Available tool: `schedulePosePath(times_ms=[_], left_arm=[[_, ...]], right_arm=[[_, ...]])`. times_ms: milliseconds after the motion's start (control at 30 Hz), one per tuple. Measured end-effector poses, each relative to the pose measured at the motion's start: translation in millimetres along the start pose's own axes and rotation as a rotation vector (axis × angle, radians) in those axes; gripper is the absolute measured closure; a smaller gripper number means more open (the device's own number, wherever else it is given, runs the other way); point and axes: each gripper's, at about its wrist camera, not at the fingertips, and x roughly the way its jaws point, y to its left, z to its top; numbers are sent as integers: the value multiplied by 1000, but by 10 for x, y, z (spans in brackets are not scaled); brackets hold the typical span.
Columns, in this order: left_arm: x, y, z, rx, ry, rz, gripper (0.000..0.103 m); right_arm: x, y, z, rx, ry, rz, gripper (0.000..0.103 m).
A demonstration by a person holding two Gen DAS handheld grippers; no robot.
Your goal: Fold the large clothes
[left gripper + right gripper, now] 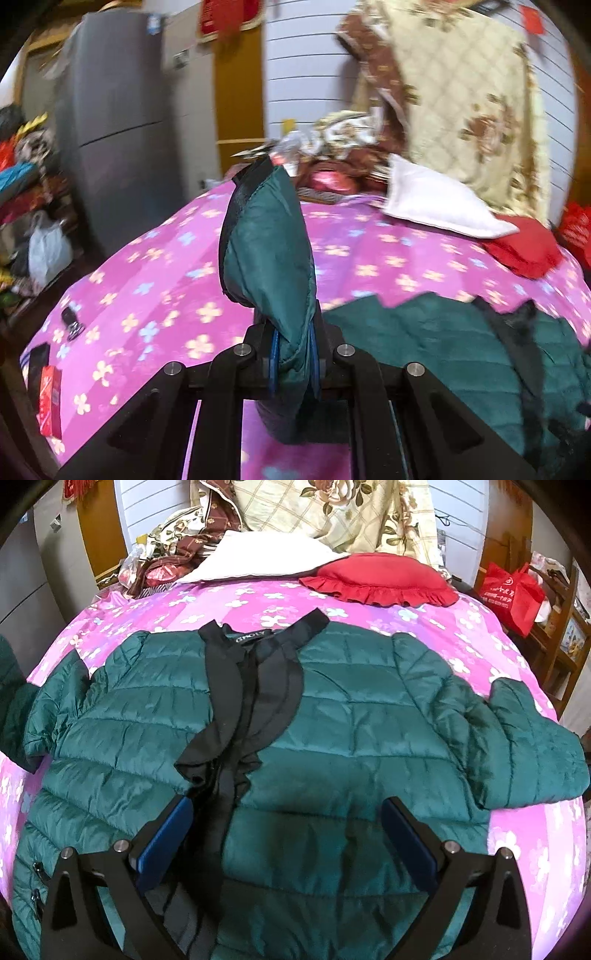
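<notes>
A dark green quilted jacket (351, 716) with black ruffled trim down its front (243, 686) lies spread face up on the bed. My right gripper (286, 812) is open and empty, hovering over the jacket's lower front. My left gripper (293, 354) is shut on the jacket's left sleeve cuff (266, 243), which stands up lifted above the bed; the jacket body (443, 332) lies to its right. The lifted sleeve shows at the left edge of the right wrist view (14, 701).
The bed has a pink floral cover (424, 616). A red frilled cushion (380, 579), a white pillow (266, 557) and a floral quilt (332, 509) lie at the bed's head. A red bag (513, 594) stands at right. A red box (50, 398) and small dark items (72, 321) lie on the bed's left.
</notes>
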Motion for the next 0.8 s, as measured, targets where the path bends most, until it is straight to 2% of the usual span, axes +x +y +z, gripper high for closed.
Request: schedulePosePath(times_ms=[300, 500, 800], left_arm=[[-305, -1000, -85, 143, 6, -143, 103], [-357, -1649, -317, 228, 45, -228, 103], [-83, -2411, -873, 315, 187, -292, 103]], right_arm=[[-134, -249, -27, 30, -18, -12, 0], [-146, -453, -33, 61, -19, -23, 0], [-82, -736, -107, 101, 1, -41, 0]])
